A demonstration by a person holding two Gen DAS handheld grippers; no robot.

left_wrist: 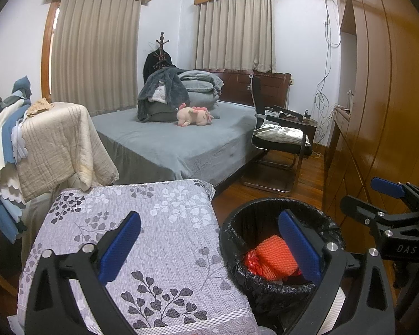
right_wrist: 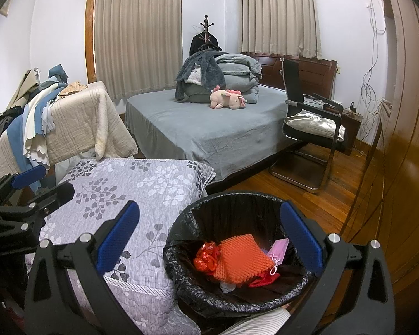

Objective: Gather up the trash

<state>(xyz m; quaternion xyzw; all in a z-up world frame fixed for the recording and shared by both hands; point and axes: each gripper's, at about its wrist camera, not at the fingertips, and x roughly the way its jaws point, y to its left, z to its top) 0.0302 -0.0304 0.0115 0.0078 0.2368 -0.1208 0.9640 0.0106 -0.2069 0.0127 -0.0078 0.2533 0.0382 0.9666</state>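
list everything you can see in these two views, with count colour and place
trash bin: 1, black liner, floor, near right
orange foam net: 1, orange, inside bin
red wrapper: 1, red, in bin, left
pink packet: 1, pink, in bin, right
floral quilt: 1, lilac-grey, left of bin
bed: 1, grey cover, centre
plush toy: 1, pink, on bed
chair: 1, black, right of bed
curtains: 2, beige, back wall
left gripper: 1, black, blue jaws apart
right gripper: 1, same, over bin

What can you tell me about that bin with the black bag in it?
The trash bin is round, lined with a crinkled black plastic bag folded over its rim. It stands upright on the wooden floor, beside the floral quilt. Inside lie an orange textured foam piece, crumpled red wrapping and a small pink item. Neither gripper touches it.
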